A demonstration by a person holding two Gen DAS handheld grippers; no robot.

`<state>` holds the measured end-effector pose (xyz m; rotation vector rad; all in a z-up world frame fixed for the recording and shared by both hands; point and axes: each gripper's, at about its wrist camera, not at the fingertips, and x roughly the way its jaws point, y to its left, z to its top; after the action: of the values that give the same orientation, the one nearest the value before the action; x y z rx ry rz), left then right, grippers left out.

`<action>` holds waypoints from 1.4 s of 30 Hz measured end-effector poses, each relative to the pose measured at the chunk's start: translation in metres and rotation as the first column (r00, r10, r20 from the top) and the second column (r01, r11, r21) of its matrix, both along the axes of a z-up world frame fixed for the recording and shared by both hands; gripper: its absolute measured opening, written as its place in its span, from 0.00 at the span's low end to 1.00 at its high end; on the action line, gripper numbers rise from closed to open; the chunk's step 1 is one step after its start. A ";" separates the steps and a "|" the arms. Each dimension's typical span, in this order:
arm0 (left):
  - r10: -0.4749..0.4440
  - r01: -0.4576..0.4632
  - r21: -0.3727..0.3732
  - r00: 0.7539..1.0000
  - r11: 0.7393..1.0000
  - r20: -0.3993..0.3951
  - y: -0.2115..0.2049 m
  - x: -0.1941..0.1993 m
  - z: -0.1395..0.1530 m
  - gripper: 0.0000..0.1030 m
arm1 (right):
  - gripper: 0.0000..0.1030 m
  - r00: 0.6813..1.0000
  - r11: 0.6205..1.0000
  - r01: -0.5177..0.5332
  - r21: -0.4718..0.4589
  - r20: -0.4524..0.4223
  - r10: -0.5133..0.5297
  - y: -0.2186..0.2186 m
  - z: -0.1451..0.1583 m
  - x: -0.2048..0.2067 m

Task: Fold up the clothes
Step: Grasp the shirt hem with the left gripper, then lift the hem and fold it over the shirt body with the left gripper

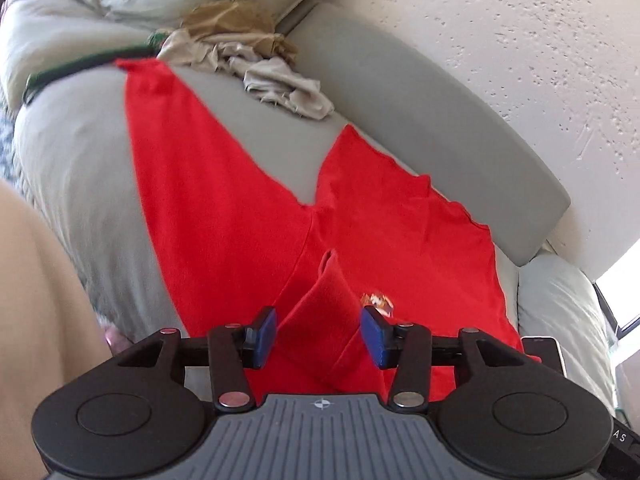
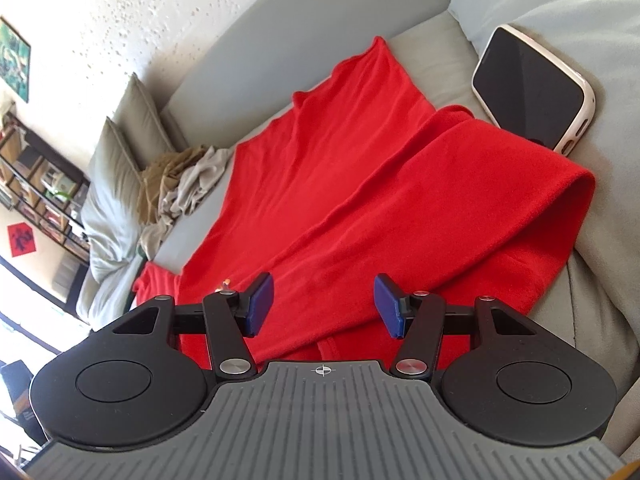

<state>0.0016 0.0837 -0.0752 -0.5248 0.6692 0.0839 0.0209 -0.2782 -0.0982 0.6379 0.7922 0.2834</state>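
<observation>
My left gripper (image 1: 318,334) hangs over the red garment (image 1: 224,200), and its blue pads (image 1: 267,336) stand apart with nothing between them. A raised ridge of the red cloth runs up into the gap, but neither pad touches it, as far as the left wrist view shows. My right gripper (image 2: 324,306) is likewise spread wide and holds nothing; red cloth fills the space below its pads (image 2: 262,304).

The red garment lies spread across the seat of a light grey sofa (image 1: 420,120). In the left wrist view one long section reaches away to the upper left and a second section reaches to the right along the backrest, with bare seat showing in the notch between them. In the right wrist view the near right edge is turned over on itself into a thick rolled fold (image 2: 520,208). A small orange and white mark (image 1: 378,300) sits on the cloth just beyond my left gripper; it is too blurred to identify.

A phone (image 2: 532,88) with a pale case lies screen up against the sofa arm cushion, its lower corner touching the rolled fold. A crumpled pile of beige clothes (image 1: 280,76) rests on the seat at the far end, beside the pale cushions (image 2: 132,120). A textured white wall (image 1: 520,40) stands behind the sofa.
</observation>
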 end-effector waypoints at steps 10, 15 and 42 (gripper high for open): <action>-0.172 0.181 0.102 0.981 0.978 -0.093 0.001 0.041 -0.004 0.38 | 0.57 1.000 1.000 0.000 0.021 -0.004 0.000 -0.003 -0.001 -0.001; -0.266 0.286 0.211 0.957 0.935 -0.117 -0.013 0.042 -0.008 0.07 | 0.57 1.000 0.999 0.008 0.033 -0.005 -0.008 -0.005 0.000 -0.002; -0.219 0.232 0.146 0.971 0.962 -0.095 0.028 0.078 -0.007 0.07 | 0.57 0.968 0.962 0.242 -0.125 0.100 -0.230 -0.037 0.021 -0.017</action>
<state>0.0792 0.1117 -0.0824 -0.2929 0.7879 -0.0581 0.0034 -0.3151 -0.0773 0.5809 0.6405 0.0371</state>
